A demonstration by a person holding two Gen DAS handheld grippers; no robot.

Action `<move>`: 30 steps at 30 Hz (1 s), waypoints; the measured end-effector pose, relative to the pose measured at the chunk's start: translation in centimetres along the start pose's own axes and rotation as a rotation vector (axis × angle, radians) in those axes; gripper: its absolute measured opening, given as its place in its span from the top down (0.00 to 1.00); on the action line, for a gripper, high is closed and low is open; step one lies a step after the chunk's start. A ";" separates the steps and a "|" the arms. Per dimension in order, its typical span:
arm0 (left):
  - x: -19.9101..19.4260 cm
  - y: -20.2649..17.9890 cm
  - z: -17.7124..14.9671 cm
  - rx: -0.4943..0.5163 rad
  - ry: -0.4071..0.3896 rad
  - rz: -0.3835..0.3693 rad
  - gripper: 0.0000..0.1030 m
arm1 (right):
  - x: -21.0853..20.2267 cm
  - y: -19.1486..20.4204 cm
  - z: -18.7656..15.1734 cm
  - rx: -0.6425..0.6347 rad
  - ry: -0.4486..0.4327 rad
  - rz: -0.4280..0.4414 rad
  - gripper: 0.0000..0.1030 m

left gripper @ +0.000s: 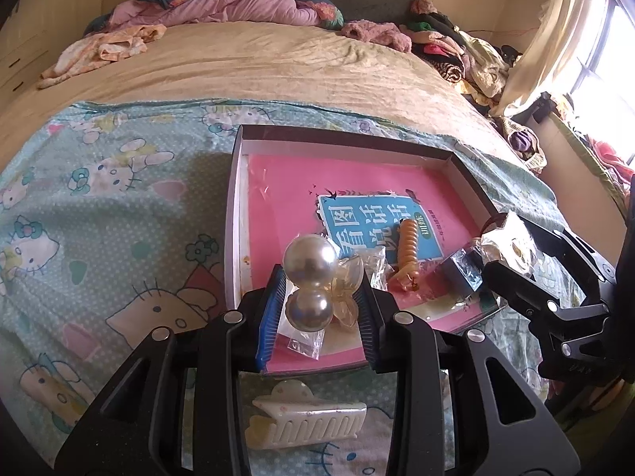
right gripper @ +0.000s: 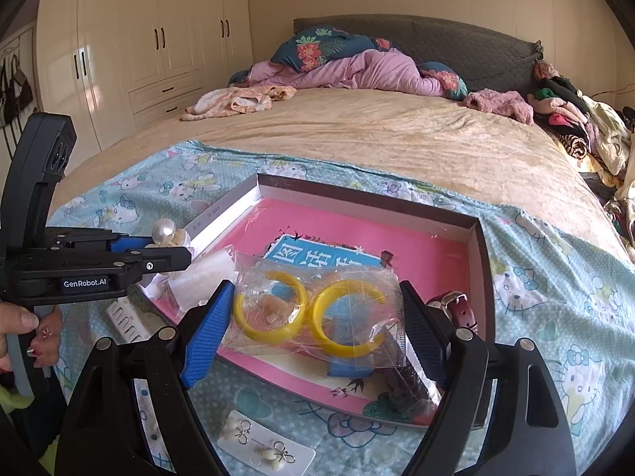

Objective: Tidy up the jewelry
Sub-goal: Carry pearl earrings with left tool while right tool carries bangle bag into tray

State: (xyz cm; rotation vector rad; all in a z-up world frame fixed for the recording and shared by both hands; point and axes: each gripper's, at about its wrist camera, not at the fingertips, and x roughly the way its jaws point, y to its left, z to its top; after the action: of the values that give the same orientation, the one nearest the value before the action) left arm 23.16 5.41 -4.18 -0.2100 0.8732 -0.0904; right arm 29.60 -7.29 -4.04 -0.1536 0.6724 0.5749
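My left gripper is shut on a clear packet holding pearl earrings, held over the near edge of the open box with a pink book inside. It also shows in the right wrist view. My right gripper is shut on a clear bag of yellow hoop earrings, above the box's front part. An orange spiral hair tie and a dark red watch strap lie in the box.
A white hair claw lies on the Hello Kitty sheet in front of the box. A white card of earrings lies near the front edge. Clothes are piled at the far right of the bed; wardrobes stand on the left.
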 end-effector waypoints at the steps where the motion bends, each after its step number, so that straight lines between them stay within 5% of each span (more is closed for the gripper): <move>1: 0.1 0.0 0.0 0.000 0.002 0.000 0.75 | 0.2 0.0 -0.1 -0.001 0.004 0.001 0.22; 30: 2.4 0.7 0.3 0.001 0.032 -0.018 0.75 | 3.7 0.7 -0.8 -0.017 0.086 -0.008 0.21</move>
State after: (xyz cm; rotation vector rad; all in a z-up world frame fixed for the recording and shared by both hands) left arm 24.88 5.71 -5.95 -0.2161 0.9035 -0.1114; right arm 31.16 -5.27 -6.96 -0.1976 0.7507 0.5690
